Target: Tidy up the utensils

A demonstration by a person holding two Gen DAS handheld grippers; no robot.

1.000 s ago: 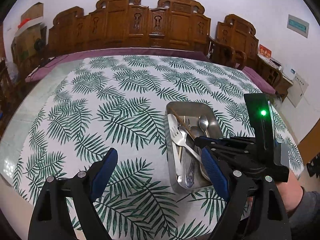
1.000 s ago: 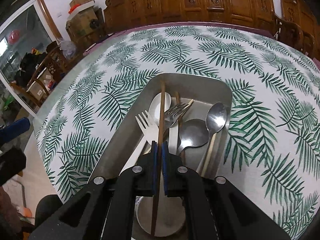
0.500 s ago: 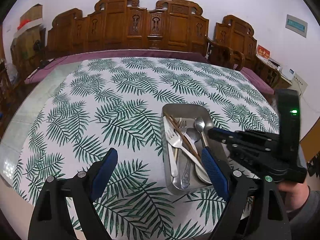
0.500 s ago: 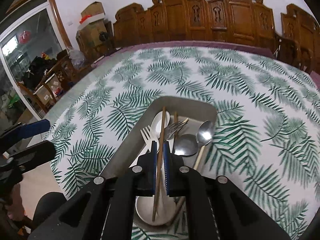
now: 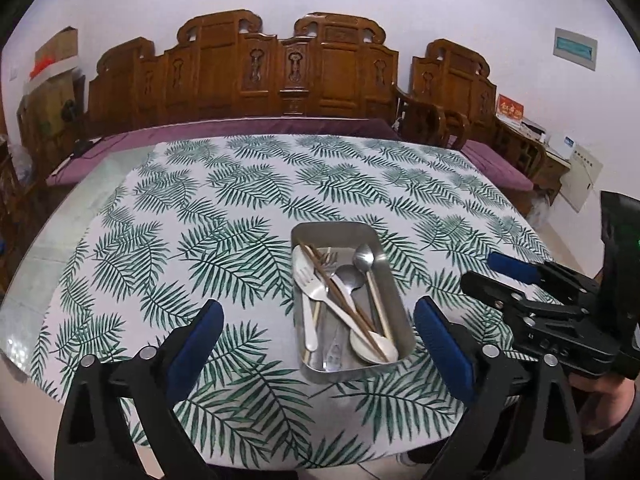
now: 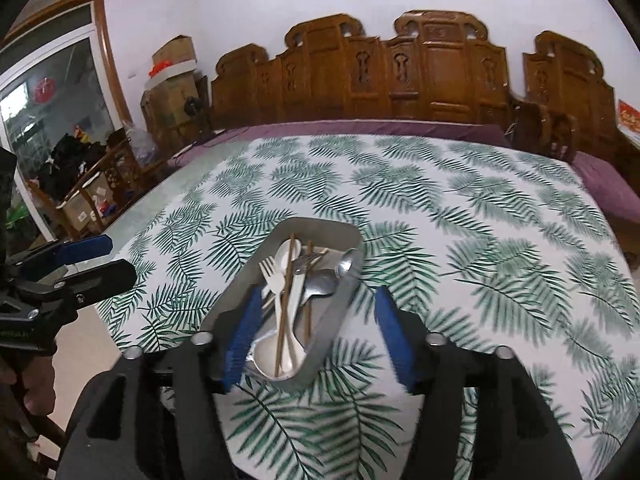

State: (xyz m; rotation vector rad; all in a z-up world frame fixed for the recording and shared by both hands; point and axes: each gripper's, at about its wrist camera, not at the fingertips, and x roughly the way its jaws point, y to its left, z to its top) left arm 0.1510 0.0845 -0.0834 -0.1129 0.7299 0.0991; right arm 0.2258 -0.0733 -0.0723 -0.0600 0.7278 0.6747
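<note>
My right tongs (image 6: 316, 334) have just been spreading their jaws and now stand released, with nothing pinched between the blue pads (image 6: 240, 340); the metal tray (image 6: 344, 308) sits straight ahead of them and below, its near end showing in the gap. My left tongs (image 5: 316, 346) are released too, jaws wide (they have just opened a touch further), and the tray (image 5: 394, 292) lies ahead between their tips, nearer the right pad, untouched. Inside it I see the utensils heaped together: a brown chopstick (image 5: 340, 294) lying slantwise across a white fork (image 5: 308, 280), a white spoon (image 5: 374, 344) at the end closest to me, and a steel spoon (image 5: 364, 258) along the side toward my right tongs. The leaf-print tablecloth (image 5: 224, 240) spreads out beyond both tongs.
</note>
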